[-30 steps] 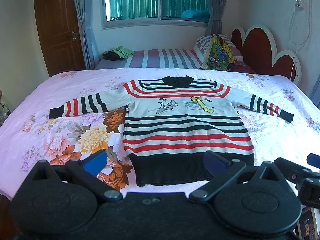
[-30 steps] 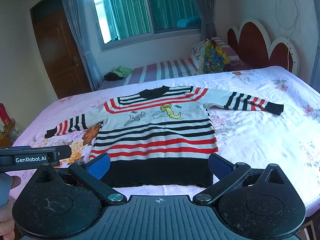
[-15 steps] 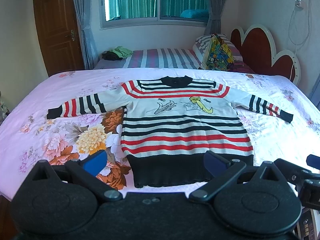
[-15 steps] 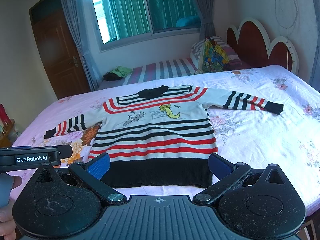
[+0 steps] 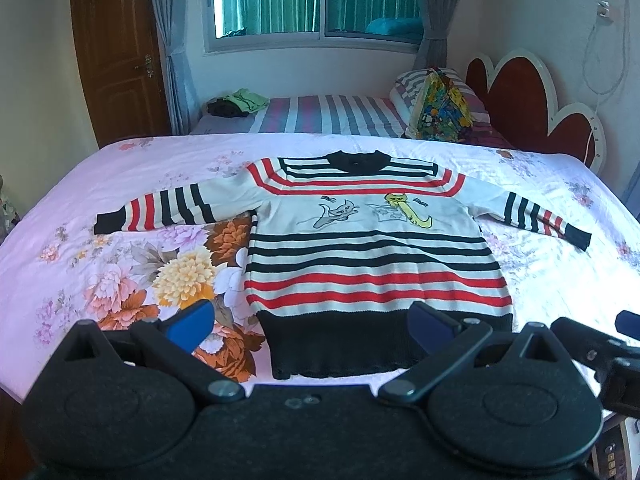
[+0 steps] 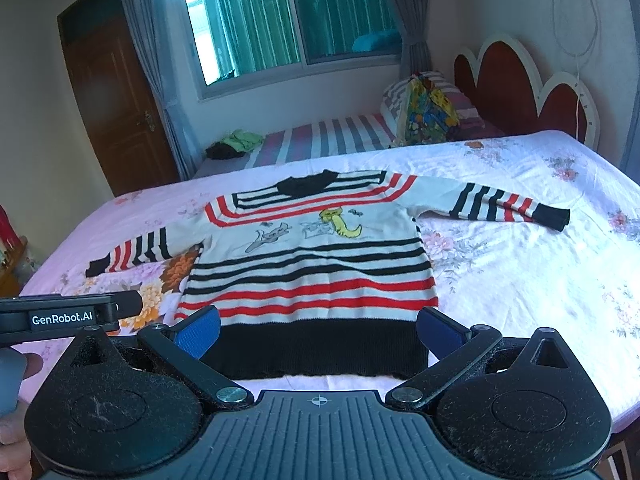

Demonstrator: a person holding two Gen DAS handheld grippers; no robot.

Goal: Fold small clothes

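Striped knit sweater, cream with red and black bands, black hem and collar (image 5: 372, 256), lay flat face-up on the pink floral bedsheet (image 5: 100, 272), sleeves spread toward 9 and 3 o'clock, hem nearest the cameras at 6, collar at 12. Looked like the laid-out start state, no fold made yet. Left tool (image 5: 316, 326) was spread wide with nothing in it, hovering short of the hem, blue pads either side of the black band. Right tool (image 6: 320, 328) was likewise released and empty, framing the hem from the right. Both sat back from the cloth, probably so the whole garment stayed in view before picking a grab point. Likely first move: a sleeve or a hem corner. Knit looked soft and floppy, so a one-point pinch would likely drag it.
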